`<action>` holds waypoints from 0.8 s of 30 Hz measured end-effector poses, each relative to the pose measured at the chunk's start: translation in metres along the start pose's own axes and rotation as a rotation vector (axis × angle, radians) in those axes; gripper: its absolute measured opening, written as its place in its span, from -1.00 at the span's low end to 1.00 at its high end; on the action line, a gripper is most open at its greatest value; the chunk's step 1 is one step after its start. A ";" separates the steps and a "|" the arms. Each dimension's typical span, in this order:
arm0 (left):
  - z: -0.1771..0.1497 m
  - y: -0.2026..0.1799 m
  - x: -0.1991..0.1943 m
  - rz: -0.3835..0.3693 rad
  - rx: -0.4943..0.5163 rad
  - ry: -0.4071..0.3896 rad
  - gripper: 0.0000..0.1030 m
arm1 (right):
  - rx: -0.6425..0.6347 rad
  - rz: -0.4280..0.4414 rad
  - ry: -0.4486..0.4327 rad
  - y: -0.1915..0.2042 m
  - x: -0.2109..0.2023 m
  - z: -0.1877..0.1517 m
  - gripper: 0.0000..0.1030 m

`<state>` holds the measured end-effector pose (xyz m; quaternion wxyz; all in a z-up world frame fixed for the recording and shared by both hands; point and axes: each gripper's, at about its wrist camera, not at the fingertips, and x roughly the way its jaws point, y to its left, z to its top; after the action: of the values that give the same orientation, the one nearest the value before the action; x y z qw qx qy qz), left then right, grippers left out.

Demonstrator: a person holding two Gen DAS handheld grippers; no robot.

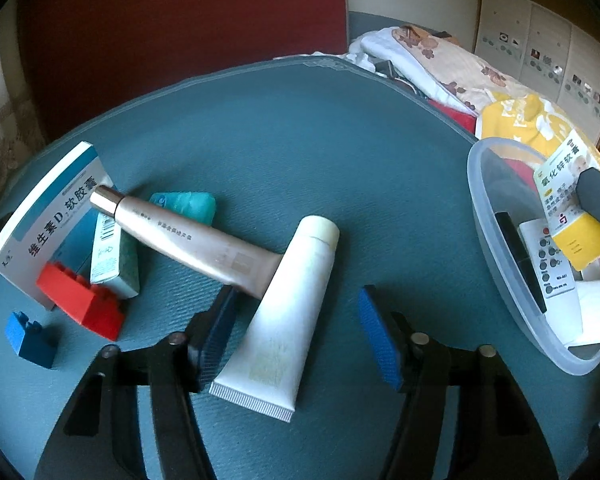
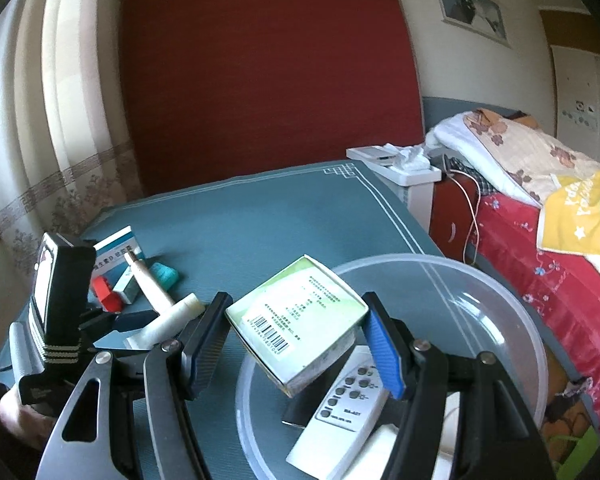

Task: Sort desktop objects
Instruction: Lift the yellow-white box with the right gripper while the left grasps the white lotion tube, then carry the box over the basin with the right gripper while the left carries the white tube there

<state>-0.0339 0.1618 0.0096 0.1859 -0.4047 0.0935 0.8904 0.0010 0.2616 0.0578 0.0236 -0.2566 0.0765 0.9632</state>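
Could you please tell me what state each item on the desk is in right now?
Left tongs: open, astride the white tube.
Right tongs: shut on the green box, over the clear basin.
White tube: lying flat, capped.
Remote: lying in basin.

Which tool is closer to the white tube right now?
Left. The left tool straddles the white tube, fingers on either side. The right tool holds a green box over the clear bowl.

A home bedroom: bed (image 2: 540,184) with floral bedding, curtains (image 2: 60,120).
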 end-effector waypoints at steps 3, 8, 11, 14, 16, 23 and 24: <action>-0.001 -0.002 -0.001 -0.001 -0.001 -0.012 -0.19 | 0.012 0.000 0.003 -0.004 0.001 0.001 0.35; -0.003 -0.004 -0.005 -0.020 -0.001 -0.014 -0.44 | 0.019 -0.012 -0.010 -0.006 -0.002 0.003 0.35; -0.005 -0.004 -0.009 -0.035 -0.019 -0.014 -0.44 | 0.022 -0.019 -0.012 -0.008 -0.001 0.005 0.35; -0.005 -0.005 -0.017 -0.046 -0.039 -0.025 -0.44 | 0.027 -0.024 -0.015 -0.013 0.000 0.008 0.35; -0.006 -0.005 -0.025 -0.052 -0.052 -0.038 -0.44 | 0.033 -0.030 -0.018 -0.016 0.000 0.009 0.35; -0.003 -0.015 -0.047 -0.086 -0.052 -0.076 -0.44 | 0.081 -0.070 -0.009 -0.033 0.003 0.011 0.35; -0.002 -0.017 -0.049 -0.087 -0.050 -0.080 -0.44 | 0.087 -0.078 -0.008 -0.035 0.003 0.011 0.35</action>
<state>0.0038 0.1642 0.0447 0.2181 -0.3772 0.0461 0.8989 -0.0042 0.2982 0.0612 0.0724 -0.2544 0.1080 0.9583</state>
